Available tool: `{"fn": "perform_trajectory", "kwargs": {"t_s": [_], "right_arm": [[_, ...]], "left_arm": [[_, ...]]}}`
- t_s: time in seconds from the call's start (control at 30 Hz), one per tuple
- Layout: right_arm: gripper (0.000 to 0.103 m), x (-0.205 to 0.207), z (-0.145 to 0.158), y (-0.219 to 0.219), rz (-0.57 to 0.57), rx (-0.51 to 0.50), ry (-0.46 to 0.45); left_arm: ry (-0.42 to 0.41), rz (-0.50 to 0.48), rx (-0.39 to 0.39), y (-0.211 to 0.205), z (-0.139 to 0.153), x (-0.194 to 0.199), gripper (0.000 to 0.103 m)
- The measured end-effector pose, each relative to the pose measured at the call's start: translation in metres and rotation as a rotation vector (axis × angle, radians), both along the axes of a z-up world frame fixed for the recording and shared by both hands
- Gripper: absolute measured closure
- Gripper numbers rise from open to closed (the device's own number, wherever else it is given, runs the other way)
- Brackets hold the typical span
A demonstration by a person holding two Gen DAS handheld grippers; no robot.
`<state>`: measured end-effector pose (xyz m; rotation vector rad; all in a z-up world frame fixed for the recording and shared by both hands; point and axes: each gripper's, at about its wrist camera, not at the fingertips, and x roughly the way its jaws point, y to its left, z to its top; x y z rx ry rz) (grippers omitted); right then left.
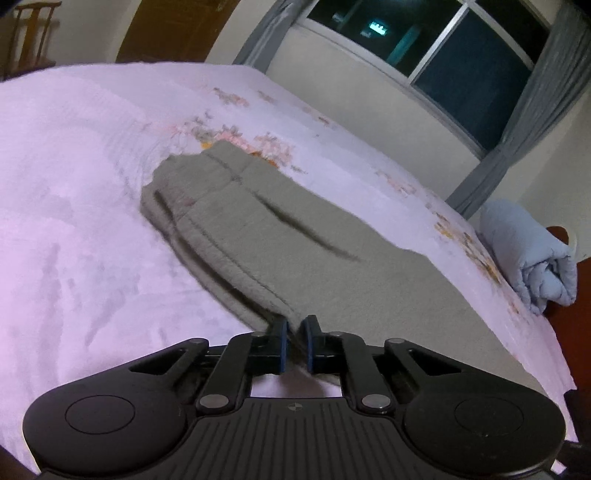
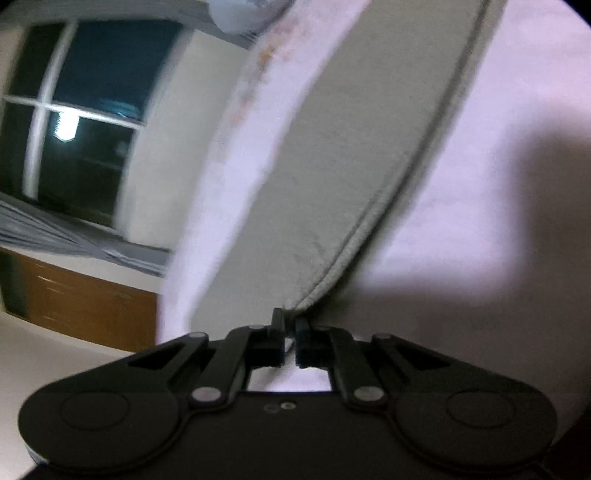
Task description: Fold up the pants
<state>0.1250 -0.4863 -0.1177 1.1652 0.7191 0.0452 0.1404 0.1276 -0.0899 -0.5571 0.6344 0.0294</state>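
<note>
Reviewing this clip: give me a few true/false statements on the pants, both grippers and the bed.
1. The left gripper is shut on the grey pants. True.
2. The right gripper hangs open, clear of the fabric. False: it pinches a seamed edge of the pants.
3. The pants lie on a pink bedsheet. True.
4. A rolled blue blanket lies on top of the pants. False: it sits apart, at the bed's edge.

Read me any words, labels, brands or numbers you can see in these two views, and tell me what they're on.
No text can be read.
Glowing sign outside the window: too small and blurred to read.
Left gripper body: a small round emblem, no letters.
Pants, bedsheet and right gripper: no print visible.
</note>
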Motion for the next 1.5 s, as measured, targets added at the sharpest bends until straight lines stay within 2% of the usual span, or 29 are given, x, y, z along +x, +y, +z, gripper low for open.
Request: {"fn": "perform_trajectory", "kwargs": {"t_s": [0.13,0.17,0.2,0.33,0.47,0.53,0.57,0.6,0.63,0.7,0.77,0.83,0.87,0.9,0.93,1.0,1.1,1.27,1.4,1.43,1.47,1.5], "right_arm": [[0.102,-0.001,-0.009,-0.008,-0.038,0.113,-0.007],[0.092,-0.004,-0.005,-0.011,-0.033,0.119,-0.012],[0.082,-0.009,0.004,-0.016,-0.026,0.093,-0.021],[0.082,-0.038,0.044,-0.061,-0.119,-0.063,-0.107],[0.081,-0.036,0.05,-0.115,-0.209,-0.08,-0.135],[0.082,-0.027,0.043,-0.132,-0.225,-0.073,-0.129],[0.083,-0.021,0.04,-0.137,-0.228,-0.105,-0.101],[0.097,-0.018,0.037,-0.142,-0.252,-0.173,-0.051],[0.103,-0.021,0.033,-0.146,-0.309,-0.172,-0.01],[0.103,-0.035,0.024,-0.161,-0.399,-0.145,0.019],[0.103,-0.041,0.031,-0.165,-0.413,-0.216,0.053],[0.103,-0.054,0.035,-0.173,-0.459,-0.192,0.037],[0.09,-0.063,0.038,-0.177,-0.492,-0.181,0.002],[0.085,-0.069,0.037,-0.183,-0.509,-0.152,-0.034],[0.083,-0.068,0.033,-0.187,-0.51,-0.117,-0.041],[0.073,-0.071,0.021,-0.198,-0.524,-0.013,-0.055],[0.07,-0.068,0.012,-0.204,-0.566,0.034,-0.072],[0.073,-0.052,0.026,-0.202,-0.559,0.042,-0.106],[0.076,-0.044,0.023,-0.203,-0.528,0.025,-0.095],[0.08,-0.04,0.022,-0.205,-0.518,0.013,-0.093],[0.099,-0.039,0.021,-0.206,-0.51,-0.005,-0.077],[0.101,-0.04,0.02,-0.207,-0.51,-0.027,-0.055]], "left_arm": [[0.015,0.022,0.003,0.005,-0.001,-0.004,0.093],[0.018,0.031,0.002,0.008,-0.002,-0.005,0.093],[0.022,0.048,0.005,0.012,-0.001,-0.008,0.093],[0.003,0.071,0.06,0.02,0.006,-0.011,0.093],[-0.041,0.062,0.086,0.004,0.015,0.0,0.091],[-0.048,0.032,0.104,-0.011,0.018,0.012,0.08],[-0.048,0.019,0.12,-0.019,0.018,0.018,0.064],[-0.044,0.012,0.134,-0.025,0.018,0.021,0.046],[-0.034,0.008,0.153,-0.031,0.016,0.027,0.04],[0.008,0.01,0.198,-0.037,0.012,0.035,0.039],[0.028,0.0,0.227,-0.04,0.007,0.04,0.039],[0.032,-0.01,0.255,-0.041,0.006,0.041,0.039],[0.031,-0.015,0.265,-0.041,0.007,0.041,0.039],[0.035,-0.017,0.28,-0.042,0.007,0.041,0.039],[0.041,-0.022,0.289,-0.042,0.008,0.042,0.039],[0.051,-0.028,0.297,-0.043,0.009,0.044,0.038],[0.065,-0.047,0.31,-0.048,0.012,0.045,0.031],[0.073,-0.041,0.324,-0.054,0.013,0.045,0.027],[0.071,-0.037,0.338,-0.058,0.012,0.045,0.025],[0.071,-0.041,0.346,-0.059,0.012,0.045,0.025],[0.072,-0.044,0.35,-0.059,0.012,0.045,0.024],[0.072,-0.047,0.354,-0.06,0.013,0.045,0.024]]}}
